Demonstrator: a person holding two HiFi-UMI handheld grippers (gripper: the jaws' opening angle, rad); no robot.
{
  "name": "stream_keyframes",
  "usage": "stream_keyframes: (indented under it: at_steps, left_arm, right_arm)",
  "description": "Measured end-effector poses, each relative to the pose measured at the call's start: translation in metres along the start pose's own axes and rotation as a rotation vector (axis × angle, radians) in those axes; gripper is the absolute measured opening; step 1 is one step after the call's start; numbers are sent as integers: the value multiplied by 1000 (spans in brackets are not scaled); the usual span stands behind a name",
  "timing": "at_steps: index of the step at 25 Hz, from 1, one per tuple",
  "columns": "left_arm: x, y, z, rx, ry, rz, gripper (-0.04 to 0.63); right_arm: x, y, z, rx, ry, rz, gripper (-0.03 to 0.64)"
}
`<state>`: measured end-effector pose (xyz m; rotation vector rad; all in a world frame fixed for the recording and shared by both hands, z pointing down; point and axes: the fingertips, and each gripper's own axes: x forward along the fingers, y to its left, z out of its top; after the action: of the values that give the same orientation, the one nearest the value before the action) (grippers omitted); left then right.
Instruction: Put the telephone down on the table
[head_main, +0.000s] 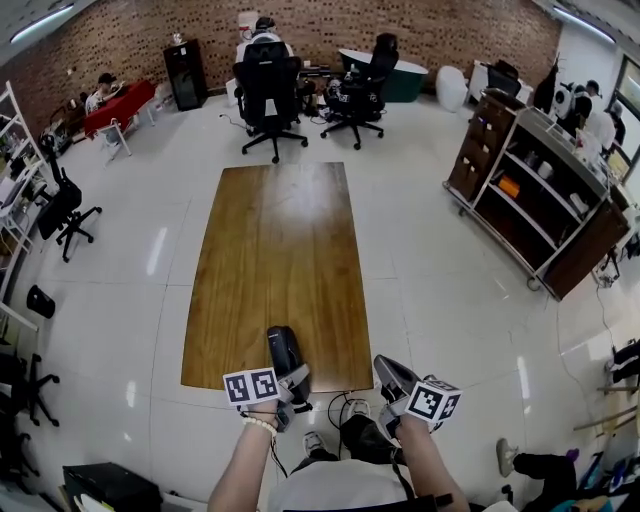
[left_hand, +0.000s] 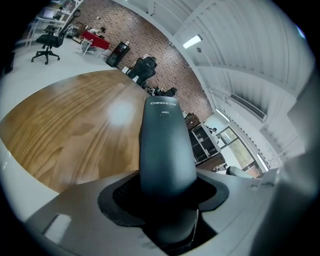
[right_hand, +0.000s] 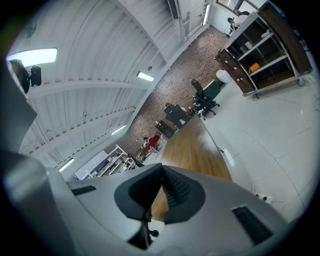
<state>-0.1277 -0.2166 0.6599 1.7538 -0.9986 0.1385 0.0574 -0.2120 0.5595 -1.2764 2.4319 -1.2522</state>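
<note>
The telephone (head_main: 284, 352) is a dark, smooth handset with small white print near its far end. My left gripper (head_main: 290, 375) is shut on its lower half and holds it just over the near edge of the long wooden table (head_main: 270, 260). In the left gripper view the telephone (left_hand: 166, 145) sticks out forward between the two jaws of the left gripper (left_hand: 167, 187), above the table (left_hand: 75, 130). My right gripper (head_main: 392, 372) hangs to the right of the table's near corner. Its black pads meet at the tips of the right gripper (right_hand: 161, 172) with nothing between them.
Two black office chairs (head_main: 270, 85) (head_main: 360, 90) stand beyond the table's far end. A brown shelf unit on wheels (head_main: 530, 190) is at the right. A cable (head_main: 340, 408) lies on the white floor by my feet. People sit at desks along the brick wall.
</note>
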Motion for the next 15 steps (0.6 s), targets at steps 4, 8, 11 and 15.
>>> stream_keyframes:
  at_steps: [4,8,11,15]
  left_arm:
    - [24,18,9,59,26,103,281]
    - [46,38,14,81,68,180,281]
    - [68,50,17,74,99,224,281]
    - [91,72,22,81,147,303,281]
  right_arm:
    - [20,-3,14,-9,24,28,2]
    - [42,-7,20,-9,69,59,2]
    - [57,-17,24,11,103,77,2]
    - [71,-28,24,34,136,94,2]
